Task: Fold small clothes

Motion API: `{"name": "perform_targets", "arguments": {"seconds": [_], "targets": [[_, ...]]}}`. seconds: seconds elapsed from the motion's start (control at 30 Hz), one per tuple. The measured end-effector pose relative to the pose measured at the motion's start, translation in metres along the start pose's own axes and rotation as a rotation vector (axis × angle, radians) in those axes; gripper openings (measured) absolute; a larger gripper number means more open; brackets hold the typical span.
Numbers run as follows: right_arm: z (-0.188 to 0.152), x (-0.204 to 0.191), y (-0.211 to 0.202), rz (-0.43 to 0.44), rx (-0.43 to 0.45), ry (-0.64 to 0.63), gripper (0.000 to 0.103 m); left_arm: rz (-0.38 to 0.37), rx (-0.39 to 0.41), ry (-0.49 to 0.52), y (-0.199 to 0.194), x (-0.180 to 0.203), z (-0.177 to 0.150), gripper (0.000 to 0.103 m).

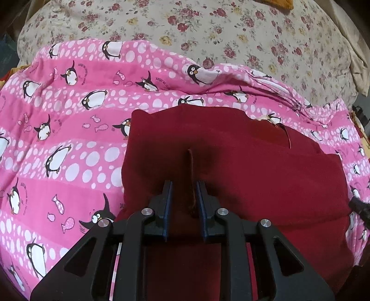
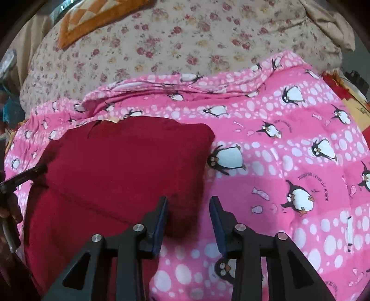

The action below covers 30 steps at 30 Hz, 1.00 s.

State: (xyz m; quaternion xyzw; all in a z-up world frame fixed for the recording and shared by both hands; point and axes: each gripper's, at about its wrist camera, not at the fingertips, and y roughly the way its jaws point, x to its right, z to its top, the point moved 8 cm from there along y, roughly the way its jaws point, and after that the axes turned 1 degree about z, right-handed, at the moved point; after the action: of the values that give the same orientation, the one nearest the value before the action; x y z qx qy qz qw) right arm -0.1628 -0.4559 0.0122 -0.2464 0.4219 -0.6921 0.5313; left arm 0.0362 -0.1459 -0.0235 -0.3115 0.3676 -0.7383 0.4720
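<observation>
A dark red garment (image 1: 231, 173) lies folded on a pink penguin-print blanket (image 1: 69, 139). My left gripper (image 1: 183, 183) hovers low over its left half. Its jaws stand a narrow gap apart, and a thin upright ridge of red fabric (image 1: 190, 166) rises between them, close to the right pad and clear of the left one. In the right wrist view the red garment (image 2: 115, 162) fills the left side. My right gripper (image 2: 189, 198) is open over its right edge, where it meets the blanket (image 2: 289, 150), and nothing is pinched between its pads.
Floral bedding (image 1: 231, 34) (image 2: 185, 34) lies beyond the blanket. An orange patterned cushion (image 2: 92, 20) sits at the far left. The other gripper's black tip (image 1: 360, 206) (image 2: 23, 178) shows at each view's edge, and a hand (image 2: 9, 213) is at the left.
</observation>
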Motion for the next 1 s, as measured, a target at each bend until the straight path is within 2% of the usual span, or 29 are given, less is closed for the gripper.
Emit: {"name": "perform_targets", "arguments": {"seconds": [0.13,0.3,0.37,0.57,0.6,0.67,0.7,0.73,0.8,1.0], "targets": [[-0.016,-0.005,0.028,-0.007,-0.087,-0.019,0.035,0.0,0.009,-0.007,-0.007,0.0,-0.003,0.02],[-0.016,-0.004,-0.001,0.02,-0.044,0.016,0.037,0.012,0.021,0.001,-0.022,-0.001,-0.015,0.02],[-0.022,-0.004,-0.016,0.037,-0.04,0.013,0.046,0.021,0.024,0.013,-0.026,-0.001,-0.02,0.02],[-0.045,-0.012,-0.061,0.063,-0.023,-0.027,0.05,0.03,0.022,0.033,-0.045,0.003,-0.043,0.02],[-0.054,-0.015,-0.066,0.075,-0.032,-0.034,0.052,0.029,0.021,0.04,-0.048,0.005,-0.046,0.021],[-0.065,-0.018,-0.071,0.09,-0.042,-0.042,0.062,0.032,0.035,0.053,-0.058,0.008,-0.056,0.037],[-0.072,-0.021,-0.074,0.098,-0.044,-0.047,0.063,0.036,0.048,0.05,-0.064,0.008,-0.061,0.054],[-0.081,-0.025,-0.075,0.11,-0.046,-0.053,0.064,0.042,0.066,0.047,-0.07,0.008,-0.065,0.063],[-0.091,-0.03,-0.075,0.127,-0.053,-0.061,0.064,0.048,0.095,0.042,-0.083,0.008,-0.077,0.064],[-0.112,-0.045,-0.058,0.157,-0.08,-0.058,0.065,0.039,0.067,0.046,-0.106,0.007,-0.117,0.064]]}}
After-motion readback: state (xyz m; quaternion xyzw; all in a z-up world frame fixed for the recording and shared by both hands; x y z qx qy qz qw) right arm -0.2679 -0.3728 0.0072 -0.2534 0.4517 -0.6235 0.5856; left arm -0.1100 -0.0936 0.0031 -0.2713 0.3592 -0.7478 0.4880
